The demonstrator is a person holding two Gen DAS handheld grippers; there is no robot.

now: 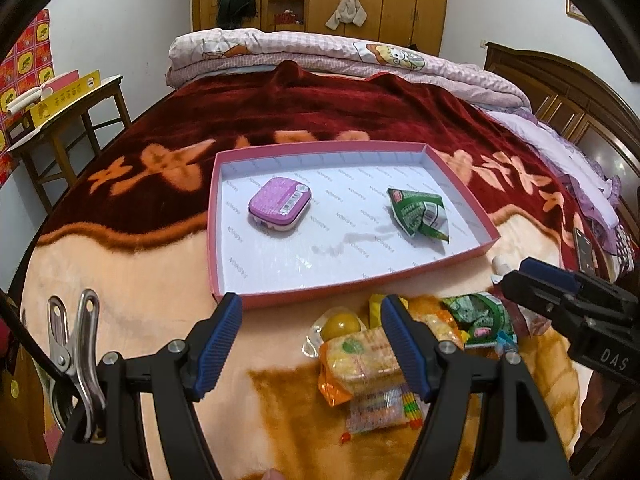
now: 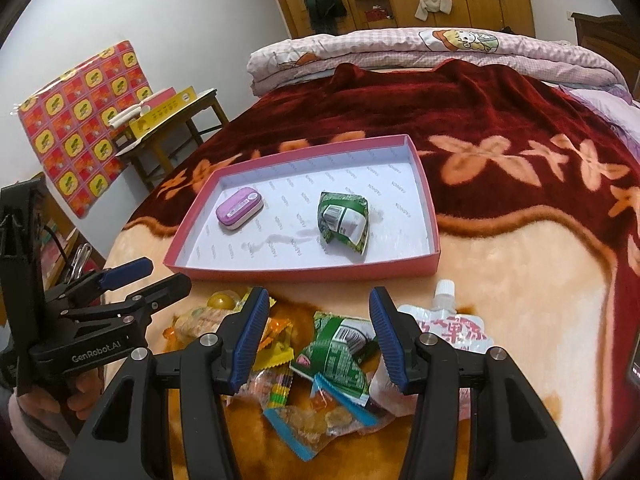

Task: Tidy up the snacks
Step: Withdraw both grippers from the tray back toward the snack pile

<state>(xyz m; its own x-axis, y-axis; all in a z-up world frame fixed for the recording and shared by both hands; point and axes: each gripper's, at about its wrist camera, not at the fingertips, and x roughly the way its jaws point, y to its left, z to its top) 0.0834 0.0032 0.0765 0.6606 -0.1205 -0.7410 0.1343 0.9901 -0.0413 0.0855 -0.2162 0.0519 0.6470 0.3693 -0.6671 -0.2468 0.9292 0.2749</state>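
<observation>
a shallow pink tray [image 1: 460, 258] is laid on the blanket [image 1: 120, 264] as the collecting place, and two items are already counted inside it, well apart: one purple tin [image 1: 279, 204] to the left and one green packet [image 1: 420, 212] to the right. the remaining snacks are left in a loose heap [image 2: 312, 360] just in front of the tray's near wall, within easy reach of both tools. in that heap at least one more green packet [image 2: 340, 344], one white spouted pouch [image 2: 448, 328], one cracker pack [image 1: 360, 356] and one round yellow jelly cup [image 1: 340, 324] can be made out (the rest overlap too much for a sure count). the left gripper [image 1: 312, 344] is held spread over the heap with nothing pinched; the right gripper [image 2: 316, 336] is likewise spread and empty, apparently so that a next item may be picked.
</observation>
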